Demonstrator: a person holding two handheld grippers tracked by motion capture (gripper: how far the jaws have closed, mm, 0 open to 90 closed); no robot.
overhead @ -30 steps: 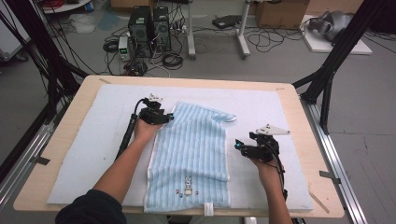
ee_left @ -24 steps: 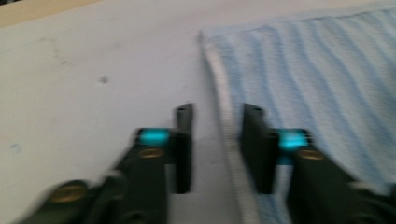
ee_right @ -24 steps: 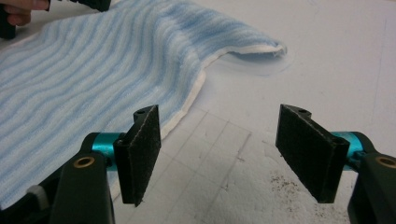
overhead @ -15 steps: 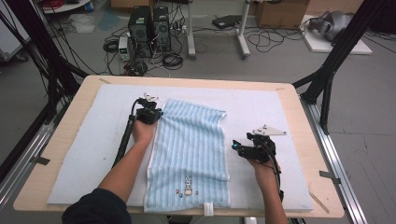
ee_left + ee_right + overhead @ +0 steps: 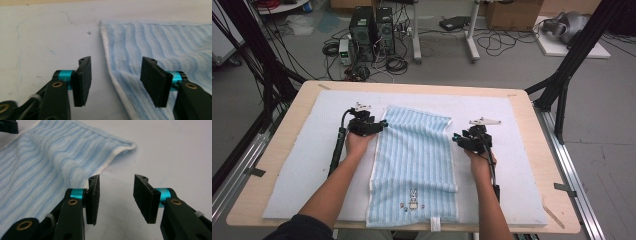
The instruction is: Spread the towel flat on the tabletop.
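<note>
Towel [image 5: 414,150] released, both fingers apart, empty

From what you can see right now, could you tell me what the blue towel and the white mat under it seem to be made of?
Blue towel: looks like soft terry cotton, matte, with wavy ribbed stripes and a white hemmed edge. White mat: probably felt or thin foam, matte and slightly fuzzy, with faint marks; the pictures cannot settle which.
</note>
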